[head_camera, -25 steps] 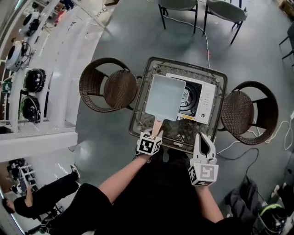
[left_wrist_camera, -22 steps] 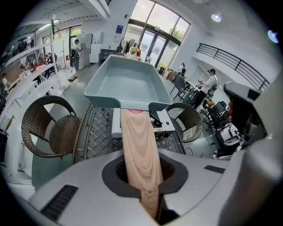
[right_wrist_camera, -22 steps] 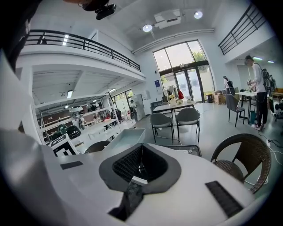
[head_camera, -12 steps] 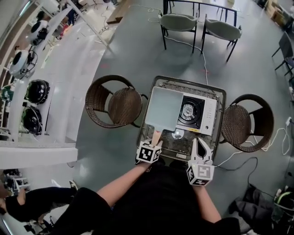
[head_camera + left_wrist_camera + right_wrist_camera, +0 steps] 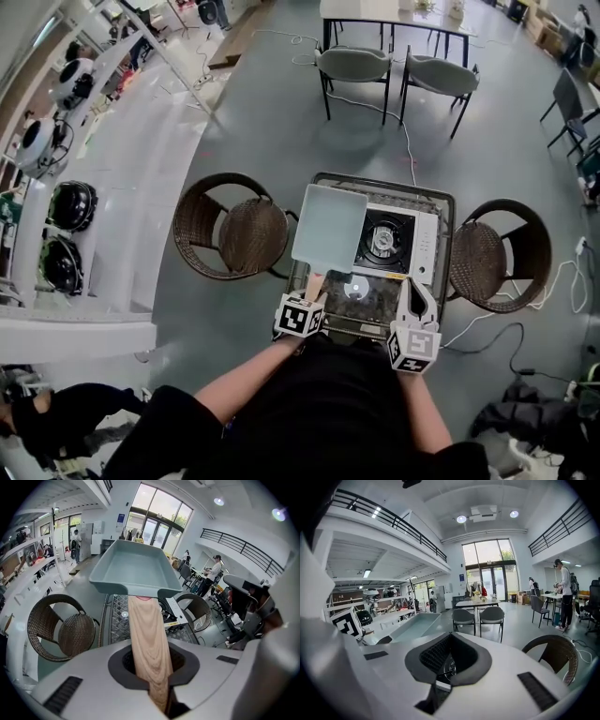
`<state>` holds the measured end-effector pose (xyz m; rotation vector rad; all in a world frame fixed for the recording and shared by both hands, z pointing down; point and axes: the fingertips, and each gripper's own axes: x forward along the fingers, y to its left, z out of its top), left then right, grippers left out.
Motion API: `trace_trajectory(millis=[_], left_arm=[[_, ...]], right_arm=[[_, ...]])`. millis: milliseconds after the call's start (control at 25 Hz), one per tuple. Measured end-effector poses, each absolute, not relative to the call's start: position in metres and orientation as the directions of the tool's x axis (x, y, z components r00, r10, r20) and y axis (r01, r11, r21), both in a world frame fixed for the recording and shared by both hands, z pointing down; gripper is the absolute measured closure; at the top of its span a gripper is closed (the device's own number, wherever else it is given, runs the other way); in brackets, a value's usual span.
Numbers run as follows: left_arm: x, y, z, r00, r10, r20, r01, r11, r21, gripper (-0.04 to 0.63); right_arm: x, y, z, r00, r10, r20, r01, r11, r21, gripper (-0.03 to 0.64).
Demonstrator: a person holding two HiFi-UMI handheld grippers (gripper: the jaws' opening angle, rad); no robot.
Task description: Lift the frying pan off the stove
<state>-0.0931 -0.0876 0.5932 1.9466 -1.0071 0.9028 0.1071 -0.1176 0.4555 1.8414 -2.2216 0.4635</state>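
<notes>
A square grey-green frying pan point(image 5: 328, 228) with a light wooden handle point(image 5: 316, 283) hangs in the air over the left part of the table. It sits beside and slightly over the left edge of the white portable stove point(image 5: 424, 246), whose burner point(image 5: 382, 237) is uncovered. My left gripper point(image 5: 312, 292) is shut on the handle's near end. In the left gripper view the handle point(image 5: 147, 639) runs out from between the jaws to the pan point(image 5: 136, 569). My right gripper point(image 5: 415, 296) hovers at the table's near right edge, shut on nothing. In the right gripper view the pan point(image 5: 415, 625) shows at the left.
The stove rests on a small glass-and-wicker table point(image 5: 450, 203). A wicker chair stands on each side, left point(image 5: 230, 234) and right point(image 5: 497, 253). Two grey chairs point(image 5: 352, 64) stand farther off. White shelving with helmets point(image 5: 70, 234) runs along the left. A cable point(image 5: 562, 272) lies on the floor.
The pan has come off the burner and shifted left, so the burner now shows fully. Both grippers keep their hold and state; the head view has tilted up.
</notes>
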Motion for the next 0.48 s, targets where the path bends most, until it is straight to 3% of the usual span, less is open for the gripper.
trace_trajectory(millis=[480], left_arm=[[-0.109,-0.087,0.593,0.428,-0.329,0.842,-0.868,-0.411,0.281,0.549]], right_arm=[[0.093,-0.126,0.454,-0.202,-0.910,0.362,-0.979,0.173,-0.112,0.588]])
